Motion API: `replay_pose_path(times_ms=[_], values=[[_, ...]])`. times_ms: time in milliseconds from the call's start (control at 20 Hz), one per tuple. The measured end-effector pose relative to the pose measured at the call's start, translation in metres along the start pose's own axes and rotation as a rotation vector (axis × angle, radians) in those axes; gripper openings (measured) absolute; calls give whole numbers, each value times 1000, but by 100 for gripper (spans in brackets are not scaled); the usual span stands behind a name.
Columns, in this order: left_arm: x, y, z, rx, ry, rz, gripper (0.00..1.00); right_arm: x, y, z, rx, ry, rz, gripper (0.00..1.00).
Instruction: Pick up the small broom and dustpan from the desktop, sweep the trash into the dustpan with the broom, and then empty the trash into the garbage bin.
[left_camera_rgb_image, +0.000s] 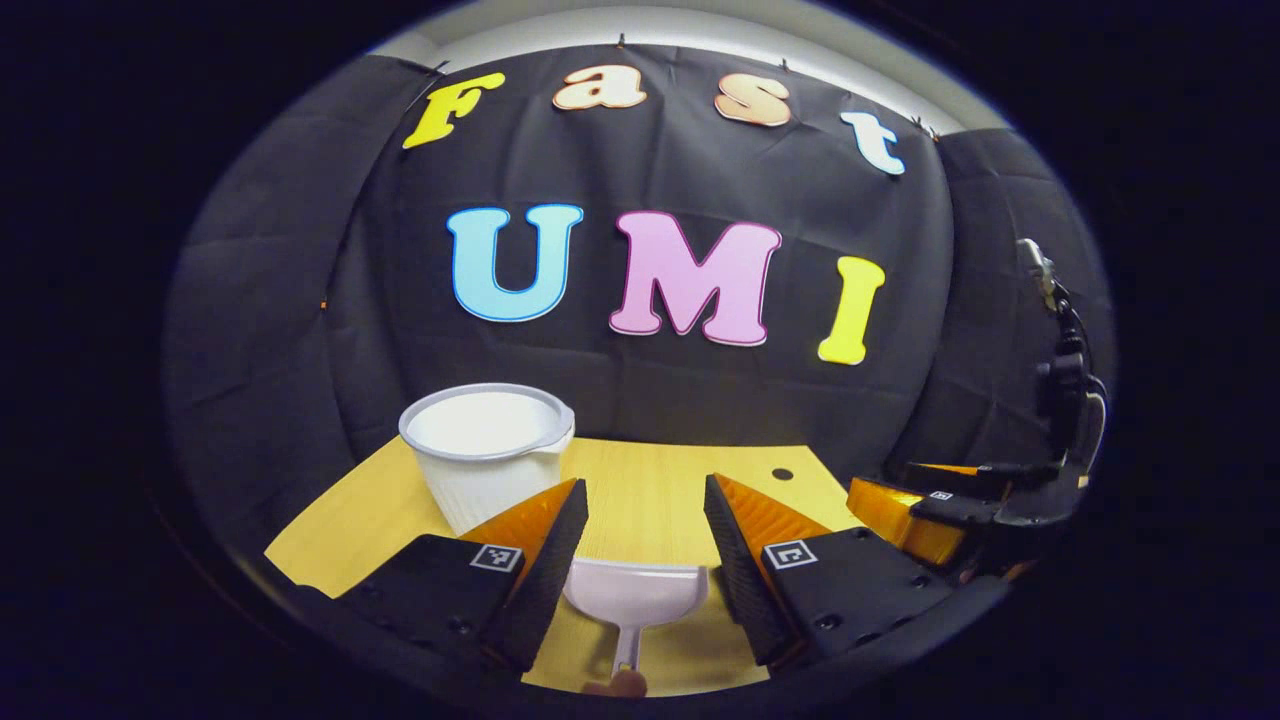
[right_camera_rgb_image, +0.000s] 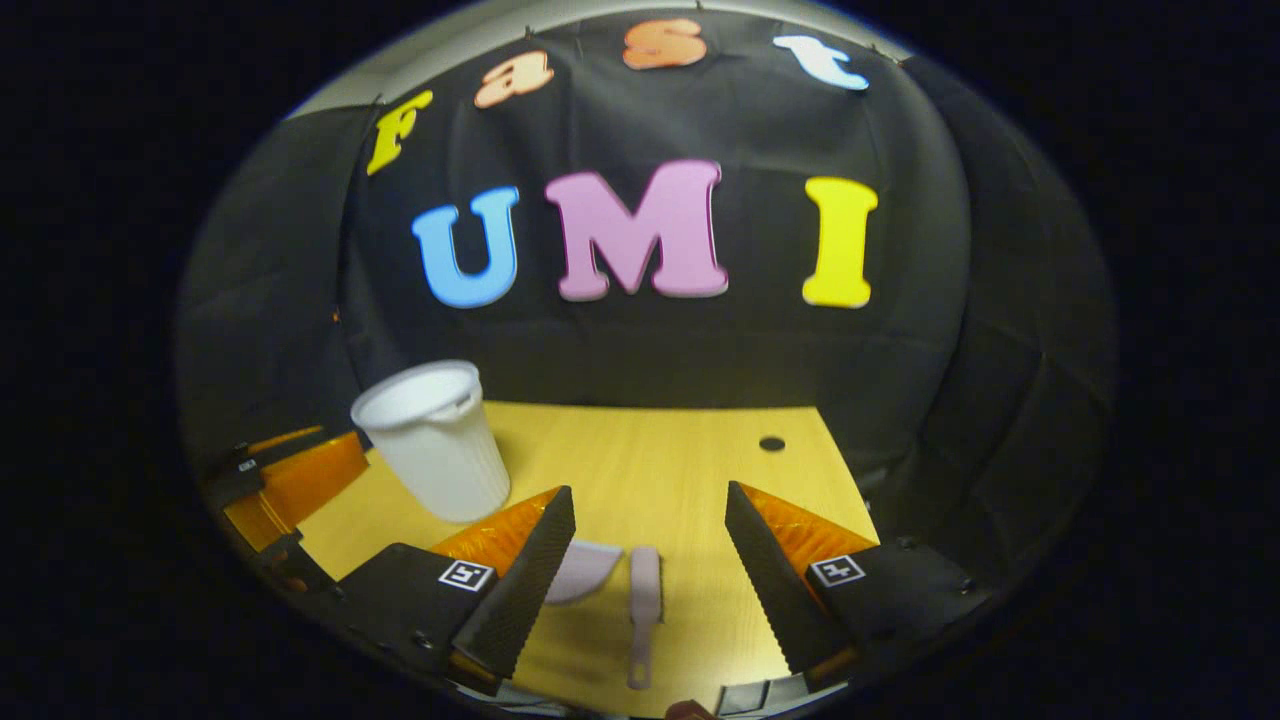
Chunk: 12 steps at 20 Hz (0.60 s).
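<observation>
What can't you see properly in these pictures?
- Left gripper view: the dustpan sits partly behind the left gripper's fingers; its handle end is cut off at the bottom edge.
- Right gripper view: the broom has its bristles too blurred to make out.
- Inside the garbage bin: hidden by its wall.

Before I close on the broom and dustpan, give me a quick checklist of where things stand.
1. Left gripper open: ok.
2. Dustpan lined up between the left fingers, flat on the desk: ok.
3. Right gripper open: ok.
4. Broom between the right fingers, lying on the desk: ok.
5. Bin upright, mouth open: ok.
6. Trash located on the desk: cannot tell.
</observation>
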<state>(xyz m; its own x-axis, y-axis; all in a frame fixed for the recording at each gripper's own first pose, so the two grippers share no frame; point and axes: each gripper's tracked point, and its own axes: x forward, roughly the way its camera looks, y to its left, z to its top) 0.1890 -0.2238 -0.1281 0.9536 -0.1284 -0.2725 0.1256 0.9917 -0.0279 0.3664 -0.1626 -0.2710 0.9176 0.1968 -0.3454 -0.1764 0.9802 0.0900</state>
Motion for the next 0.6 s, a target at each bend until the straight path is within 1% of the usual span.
replay_pose_path(times_ms=[100, 150, 200, 250, 350, 400, 500, 550, 600], values=[[-2, 13, 11, 21, -33, 17, 71, -4, 0, 14, -36, -109, -18, 98], [-6, 21, 11, 35, -29, 29, 71, -10, -3, 17, -65, -146, -38, 98], [-12, 25, 11, 40, -32, 24, 71, -15, 1, 25, -81, -172, -59, 98], [-21, 22, 11, 41, -43, -5, 71, -18, 7, 30, -80, -184, -60, 98], [-37, 32, 17, 39, -93, -20, 71, -31, 21, 38, -59, -189, -56, 98], [-42, 35, 23, 36, -141, -26, 71, -38, 27, 40, -52, -213, -58, 98], [-56, 45, 27, 35, -176, -13, 69, -48, 30, 43, -60, -255, -69, 98], [-60, 51, 26, 44, -182, 2, 70, -51, 31, 41, -75, -261, -71, 90], [-65, 55, 27, 53, -190, 15, 70, -54, 34, 40, -91, -265, -77, 90]])
